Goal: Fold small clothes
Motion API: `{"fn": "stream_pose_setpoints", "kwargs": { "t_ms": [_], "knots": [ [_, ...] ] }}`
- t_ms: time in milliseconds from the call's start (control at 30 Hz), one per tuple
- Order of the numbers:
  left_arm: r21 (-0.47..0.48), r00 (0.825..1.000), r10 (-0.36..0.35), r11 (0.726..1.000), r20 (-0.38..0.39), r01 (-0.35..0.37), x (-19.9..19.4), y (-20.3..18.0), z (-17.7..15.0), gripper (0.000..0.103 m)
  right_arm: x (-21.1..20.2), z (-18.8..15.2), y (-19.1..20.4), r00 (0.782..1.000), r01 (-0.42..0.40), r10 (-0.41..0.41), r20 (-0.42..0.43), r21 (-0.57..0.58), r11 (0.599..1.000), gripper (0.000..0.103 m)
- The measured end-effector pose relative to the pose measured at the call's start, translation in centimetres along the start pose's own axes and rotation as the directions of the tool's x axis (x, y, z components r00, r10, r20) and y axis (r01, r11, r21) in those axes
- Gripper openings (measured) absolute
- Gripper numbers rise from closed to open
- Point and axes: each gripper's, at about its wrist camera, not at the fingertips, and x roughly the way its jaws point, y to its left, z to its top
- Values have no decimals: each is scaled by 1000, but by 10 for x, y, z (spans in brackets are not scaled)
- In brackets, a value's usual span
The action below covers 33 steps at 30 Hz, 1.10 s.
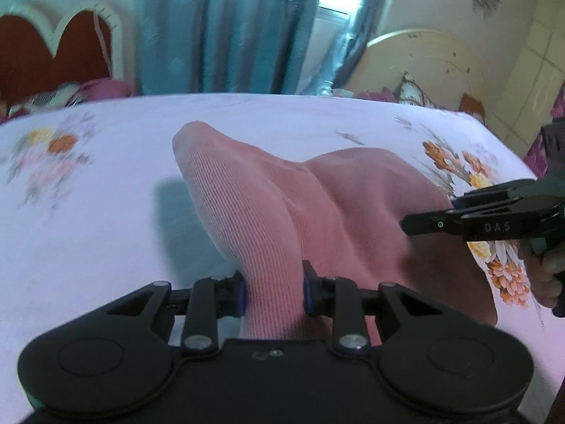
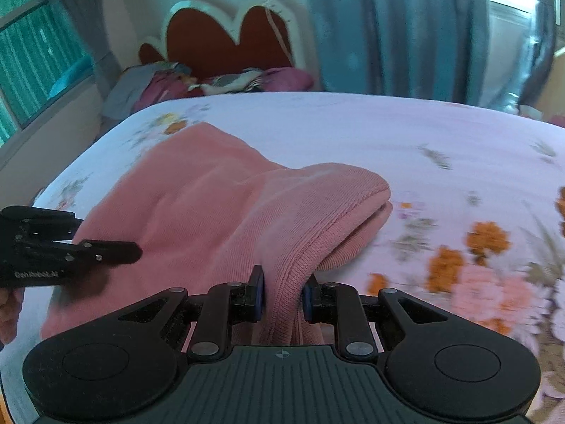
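Left wrist: my left gripper (image 1: 273,289) has its jaws clamped on a raised ridge of the pink knit (image 1: 282,205) over the bed (image 1: 106,229).

Right wrist: right gripper (image 2: 282,293) pinches another edge. Fold looks mid-way, probably one layer over; flattening remains.

2 wrist views, close, sharing bed (image 1: 106,233)
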Motion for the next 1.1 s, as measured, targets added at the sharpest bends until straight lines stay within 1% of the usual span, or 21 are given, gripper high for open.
{"fn": "stream_pose_setpoints", "kwargs": {
  "t_ms": [67, 100, 133, 167, 200, 300, 333, 367, 400, 433, 500, 567, 600, 667, 700, 733, 767, 800, 867, 1000, 1100],
  "knots": [
    [-49, 999, -31, 998, -7, 31, 9, 22, -10, 30, 22, -5, 2, 999, 15, -16, -30, -19, 1000, 20],
    [-85, 999, -39, 996, -27, 36, 20, 32, -16, 36, 38, -10, 1, 998, 37, -38, -52, -27, 999, 20],
    [-106, 997, -17, 994, -72, 10, 36, 42, -26, 48, 58, -17, -5, 994, 68, -69, -88, -17, 998, 20],
    [-122, 997, -3, 993, -71, -6, 44, 45, -33, 56, 75, -24, -15, 991, 67, -62, -115, 45, 997, 22],
    [-148, 999, -3, 989, -35, -2, 41, 51, -38, 63, 75, -25, -22, 995, 48, -38, -89, 108, 993, 22],
    [-144, 1000, -24, 989, -10, 22, 36, 55, -43, 69, 73, -26, -19, 995, 66, -60, -76, 72, 995, 24],
    [-141, 1000, -29, 990, -3, 28, 33, 56, -42, 69, 73, -26, -20, 995, 72, -68, -70, 62, 995, 27],
    [-137, 999, -30, 990, 11, 32, 29, 59, -42, 69, 73, -24, -21, 994, 87, -83, -69, 64, 994, 39],
    [-131, 999, -23, 991, 37, 28, 20, 65, -44, 66, 70, -22, -22, 990, 128, -124, -71, 67, 989, 61],
    [-112, 997, -14, 993, 73, 22, 13, 65, -40, 60, 63, -19, -22, 988, 148, -145, -47, 67, 987, 66],
    [-86, 991, -18, 996, 131, 30, 5, 67, -31, 56, 51, -11, -22, 995, 99, -101, 15, 102, 990, 66],
    [-89, 986, -49, 994, 158, 64, 13, 72, -13, 51, 57, 2, -33, 996, 83, -87, 16, 160, 984, 66],
    [-89, 985, -75, 992, 158, 90, 18, 72, -7, 47, 63, 8, -37, 995, 90, -95, 21, 176, 980, 50],
    [-69, 982, -105, 991, 158, 117, 30, 67, 2, 46, 74, 18, -41, 996, 77, -82, 20, 180, 981, 28],
    [-63, 984, -112, 991, 139, 122, 40, 66, 5, 47, 83, 22, -40, 996, 80, -83, 11, 155, 985, 28],
    [-61, 991, -99, 993, 88, 105, 58, 66, 6, 46, 90, 21, -39, 995, 102, -102, -6, 119, 988, 28],
    [-59, 996, -82, 995, 45, 85, 73, 66, 5, 45, 109, 19, -39, 985, 163, -159, -64, 60, 985, 28],
    [-68, 993, -93, 993, 70, 97, 78, 67, 4, 45, 112, 15, -42, 984, 173, -171, -51, 50, 984, 31],
    [-79, 993, -97, 992, 61, 101, 80, 63, 8, 45, 113, 19, -54, 988, 149, -142, -65, 127, 981, 33],
    [-62, 990, -96, 993, 106, 103, 69, 68, 16, 45, 111, 15, -57, 989, 141, -134, -66, 106, 984, 33],
    [-98, 994, -80, 991, 69, 86, 76, 77, 16, 44, 108, 12, -56, 989, 144, -138, -59, 114, 983, 33]
  ]
}}
